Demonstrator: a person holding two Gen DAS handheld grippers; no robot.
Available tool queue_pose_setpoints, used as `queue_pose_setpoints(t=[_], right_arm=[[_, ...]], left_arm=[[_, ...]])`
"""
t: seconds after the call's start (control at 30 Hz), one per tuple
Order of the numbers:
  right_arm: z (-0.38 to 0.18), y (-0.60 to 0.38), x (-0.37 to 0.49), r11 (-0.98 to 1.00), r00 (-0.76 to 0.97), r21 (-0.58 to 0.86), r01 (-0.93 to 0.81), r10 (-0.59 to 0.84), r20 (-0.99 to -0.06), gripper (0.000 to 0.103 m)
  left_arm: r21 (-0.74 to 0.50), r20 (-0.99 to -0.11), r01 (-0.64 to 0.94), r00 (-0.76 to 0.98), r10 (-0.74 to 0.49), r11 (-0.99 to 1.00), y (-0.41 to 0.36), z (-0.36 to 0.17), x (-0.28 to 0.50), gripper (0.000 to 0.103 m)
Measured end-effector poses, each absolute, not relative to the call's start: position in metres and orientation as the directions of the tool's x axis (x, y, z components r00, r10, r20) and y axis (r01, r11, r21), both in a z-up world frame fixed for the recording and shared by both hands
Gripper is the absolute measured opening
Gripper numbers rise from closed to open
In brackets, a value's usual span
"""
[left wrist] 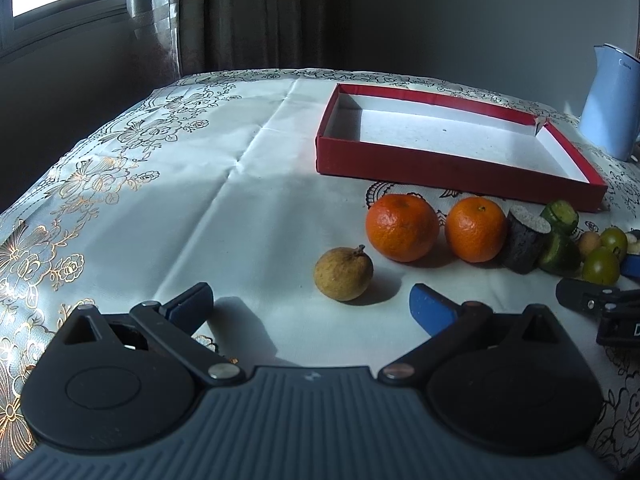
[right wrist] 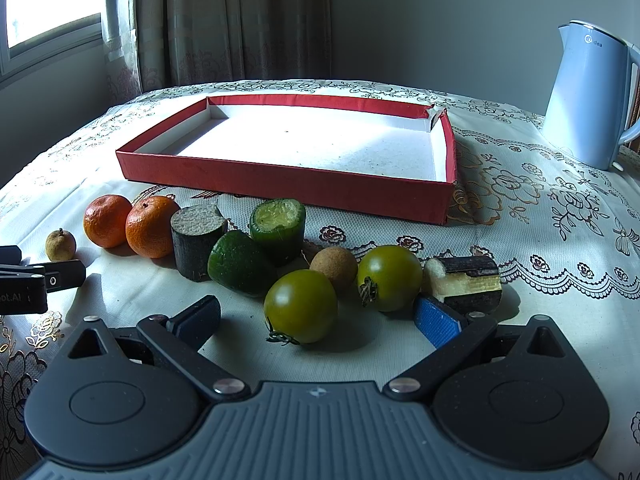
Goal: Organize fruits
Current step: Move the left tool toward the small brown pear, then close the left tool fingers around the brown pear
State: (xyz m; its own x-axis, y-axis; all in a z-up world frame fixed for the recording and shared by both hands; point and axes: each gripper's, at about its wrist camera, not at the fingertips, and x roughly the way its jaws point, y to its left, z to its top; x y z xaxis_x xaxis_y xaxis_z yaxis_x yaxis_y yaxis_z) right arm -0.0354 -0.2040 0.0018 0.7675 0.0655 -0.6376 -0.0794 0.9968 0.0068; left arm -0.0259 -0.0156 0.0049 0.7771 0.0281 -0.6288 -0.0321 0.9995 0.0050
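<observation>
Tablecloth (right wrist: 520, 208), fruit (red tray (right wrist: 280, 184) beyond)

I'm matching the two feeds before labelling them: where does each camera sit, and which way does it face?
Left wrist: on the left gripper, low over the table's left side, facing a longan, two oranges and the red tray; its own open jaws show.
Right wrist: on the right gripper, facing green tomatoes and the tray; its open jaws show.
Shared: tray, oranges, kettle, and each other's gripper.

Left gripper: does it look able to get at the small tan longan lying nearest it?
Probably yes. The left gripper is open, and the small tan longan lies alone on the bare tablecloth just ahead, apart from the oranges.
</observation>
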Motion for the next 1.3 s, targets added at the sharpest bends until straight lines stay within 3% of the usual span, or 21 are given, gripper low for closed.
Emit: queue_pose_setpoints(t=[0.9, 1.0, 1.23, 1.3], right_arm=[[0.0017, -0.2038, -0.0352, 0.997, 0.768, 0.007, -0.079, 0.066, -0.637, 0.103], [0.0017, -0.2038, -0.0352, 0.997, 0.768, 0.007, -0.079, 0.066, -0.637, 0.103], [0.0016, -0.2036, -0.0351, 0.997, 0.768, 0.007, -0.079, 0.066, -0.637, 0.103], [0.0016, -0.2036, -0.0352, 0.997, 0.768, 0.007, -0.079, 0.066, -0.637, 0.103]], left_arm=[[0.022, -0.625, 0.001, 0.781, 0.013, 1.0, -0.0094, 0.0047, -0.0211, 0.103], [0.013, -0.614, 0.035, 0.789, -0.02, 0.999, -0.0093, 0.0048, -0.0223, 0.086], [0.021, -0.595, 0.083, 0.802, -0.054, 0.996, -0.0145, 0.0054, -0.0266, 0.071], [0.018, -0.59, 0.1, 0.805, -0.07, 0.995, -0.0162, 0.0054, -0.0279, 0.06]])
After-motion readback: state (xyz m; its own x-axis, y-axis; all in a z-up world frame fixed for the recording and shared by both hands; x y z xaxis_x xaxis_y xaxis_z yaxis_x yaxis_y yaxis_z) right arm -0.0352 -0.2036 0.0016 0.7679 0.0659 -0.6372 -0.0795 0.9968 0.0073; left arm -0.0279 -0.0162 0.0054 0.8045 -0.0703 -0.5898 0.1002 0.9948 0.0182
